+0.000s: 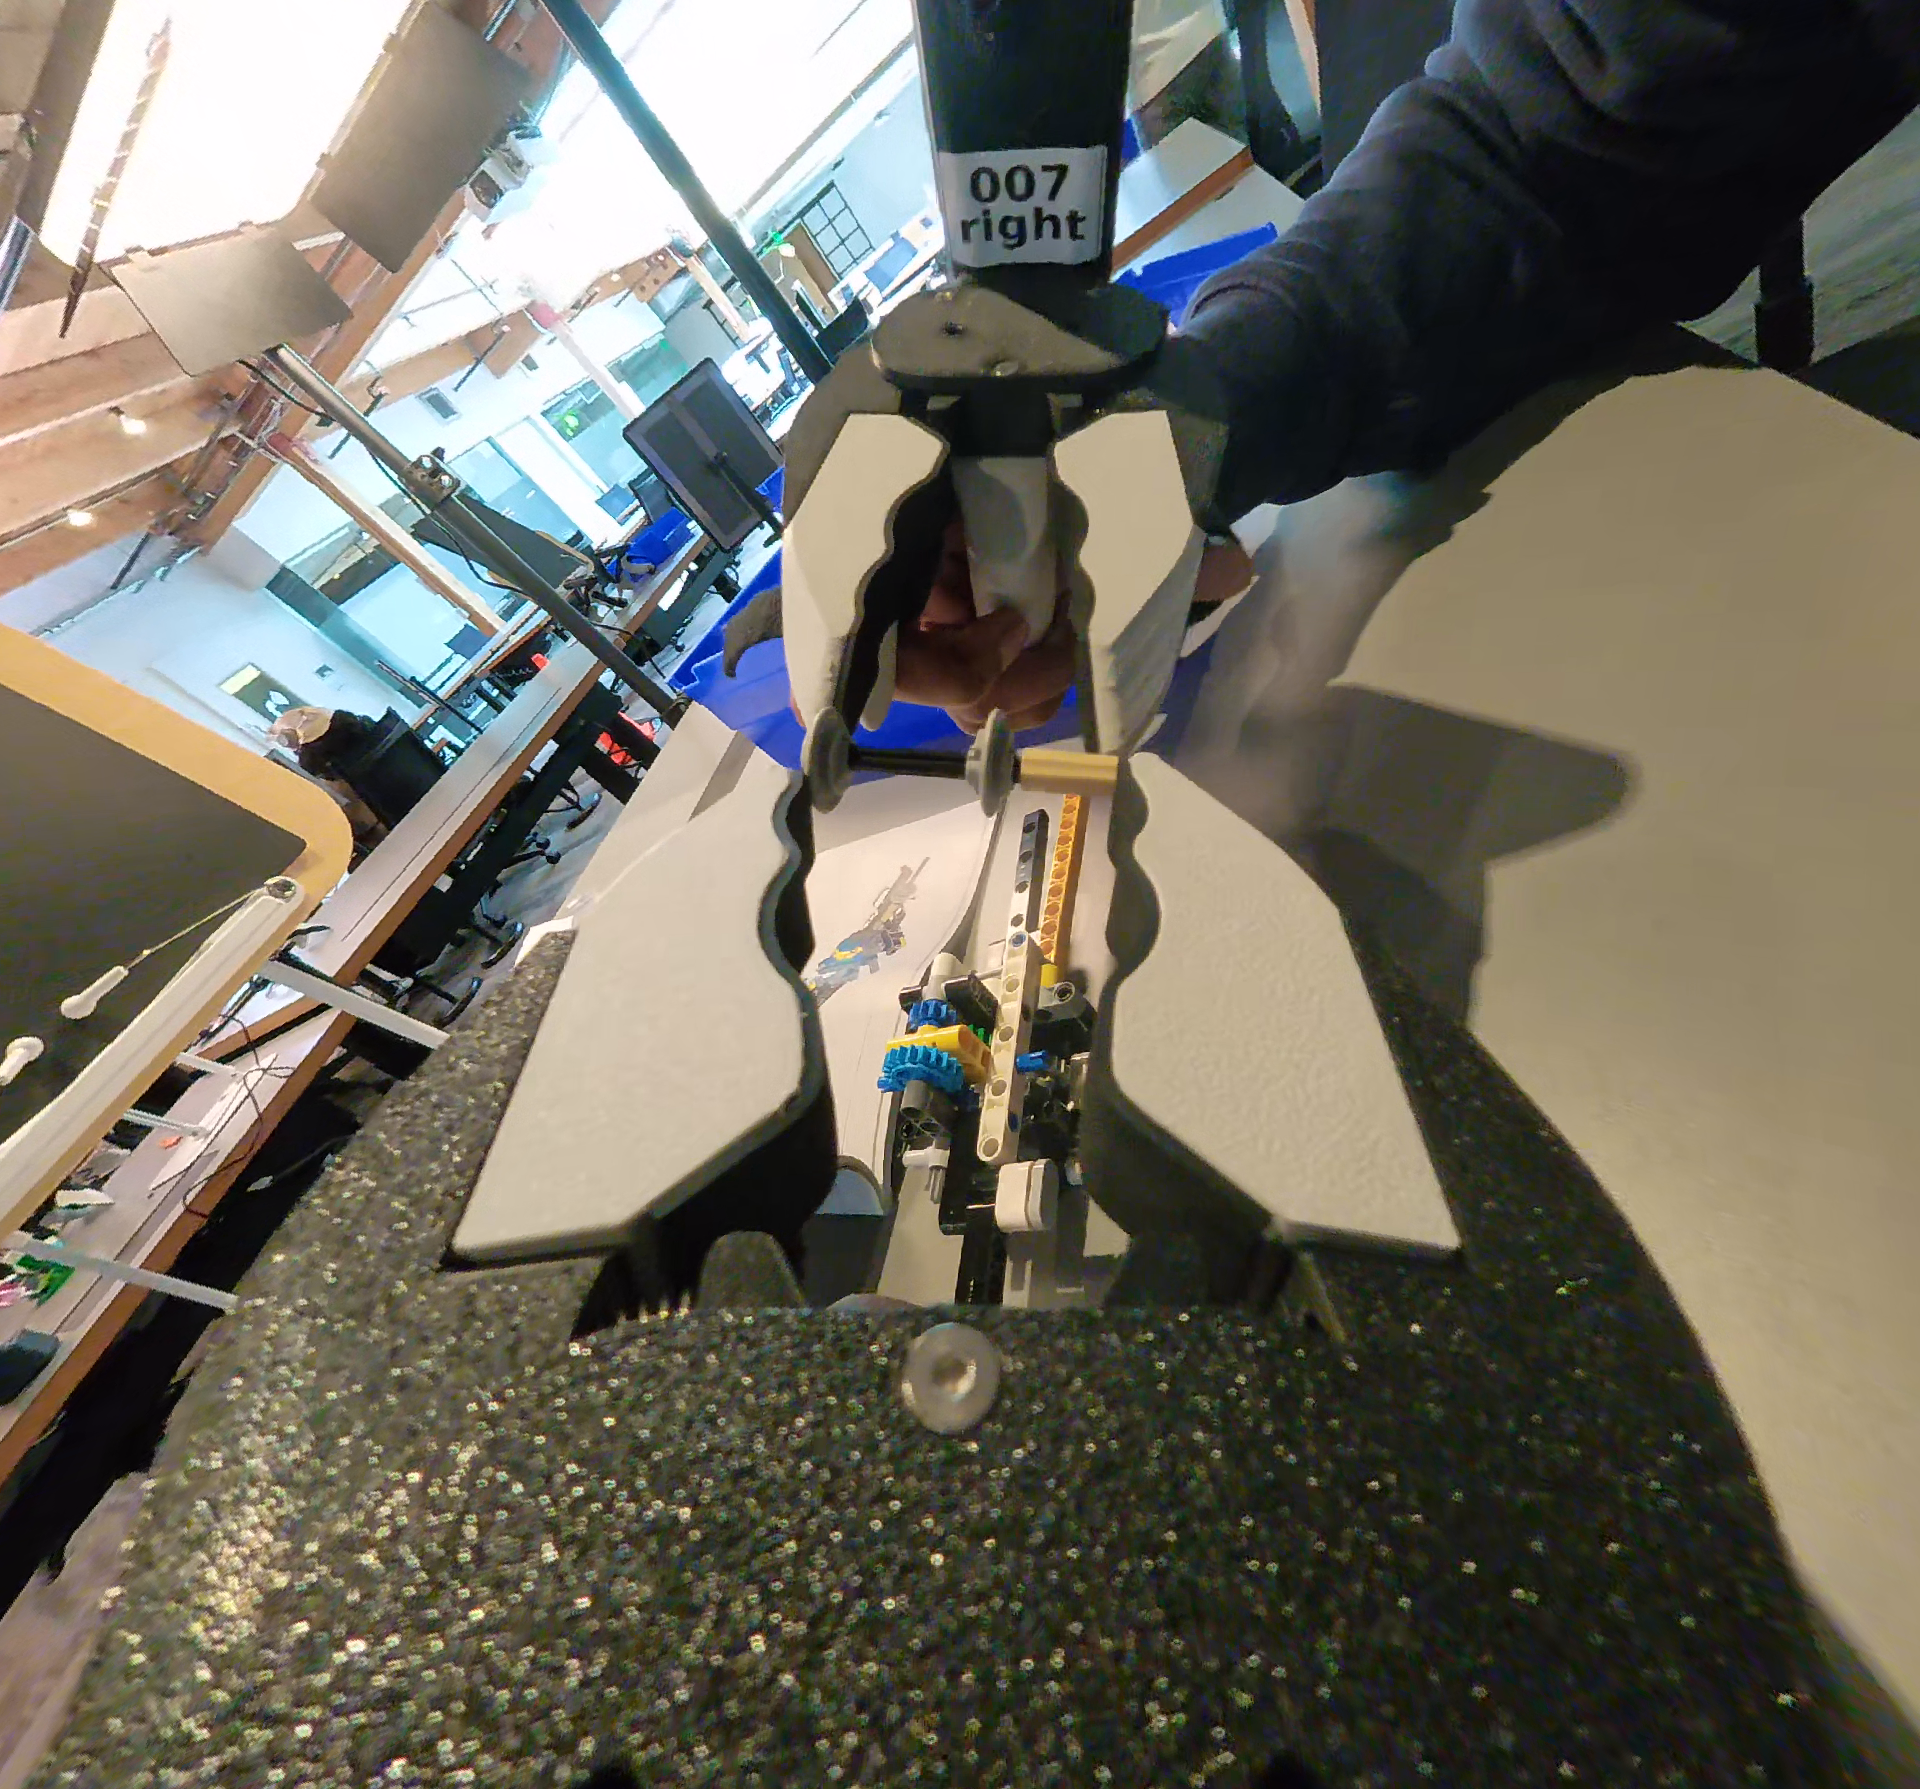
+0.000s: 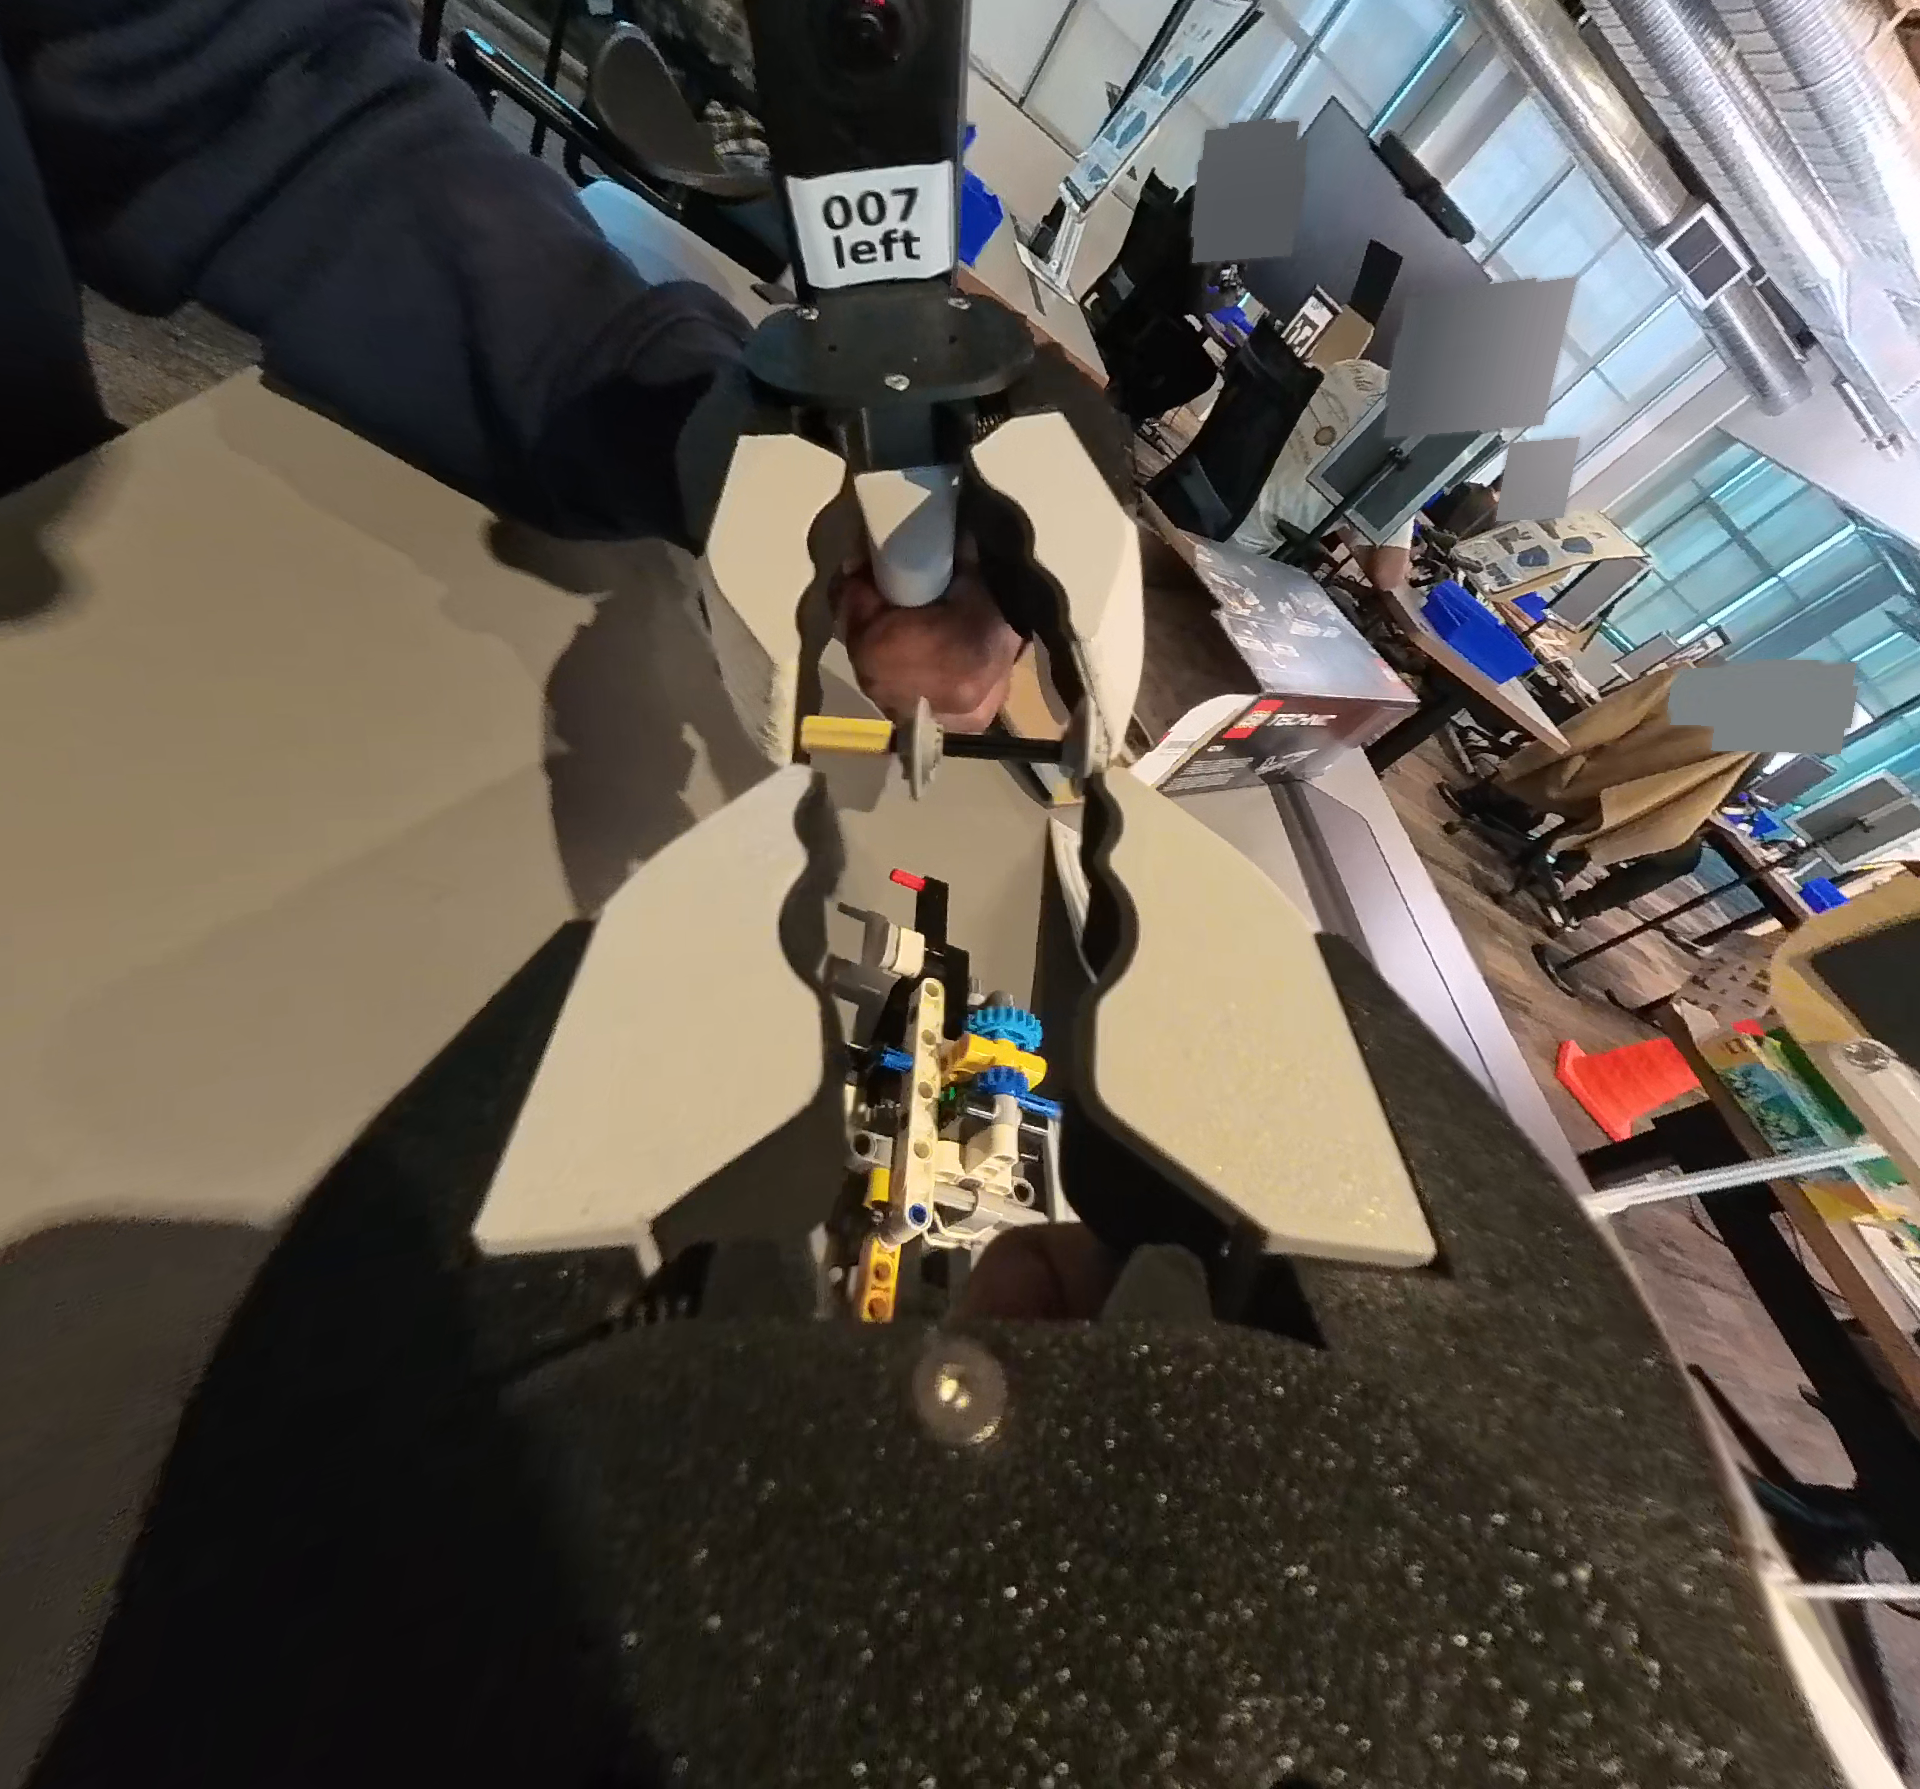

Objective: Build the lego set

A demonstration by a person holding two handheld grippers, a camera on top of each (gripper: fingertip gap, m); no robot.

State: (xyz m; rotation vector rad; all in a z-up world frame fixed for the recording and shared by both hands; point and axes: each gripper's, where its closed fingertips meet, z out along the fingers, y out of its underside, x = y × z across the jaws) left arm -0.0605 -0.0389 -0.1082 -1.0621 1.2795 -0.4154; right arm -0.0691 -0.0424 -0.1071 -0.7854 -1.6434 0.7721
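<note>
A black axle [image 1: 914, 763] carrying two grey discs and a tan connector [image 1: 1070, 771] hangs in the air between my two grippers, which point tip to tip. My left gripper [image 1: 961, 781] is shut on it lengthwise, one fingertip at each end. My right gripper [image 2: 948, 785] has its jaws apart at about the same width, with its tips right beside the axle [image 2: 997, 750]; I cannot tell whether they touch it. Below, the partly built lego model [image 1: 987, 1064] with blue gears, yellow and white beams lies on the table. It also shows in the right wrist view [image 2: 935, 1095].
The grey table [image 1: 1662, 804] carries an open instruction booklet [image 1: 883, 918] beside the model. The lego box [image 2: 1278, 737] stands at the table's far edge. Blue bins [image 1: 748, 690] sit behind it. An orange object [image 2: 1631, 1085] lies on a nearby desk. Dark sleeves hold both grippers. The grippers are tip to tip, or close to it.
</note>
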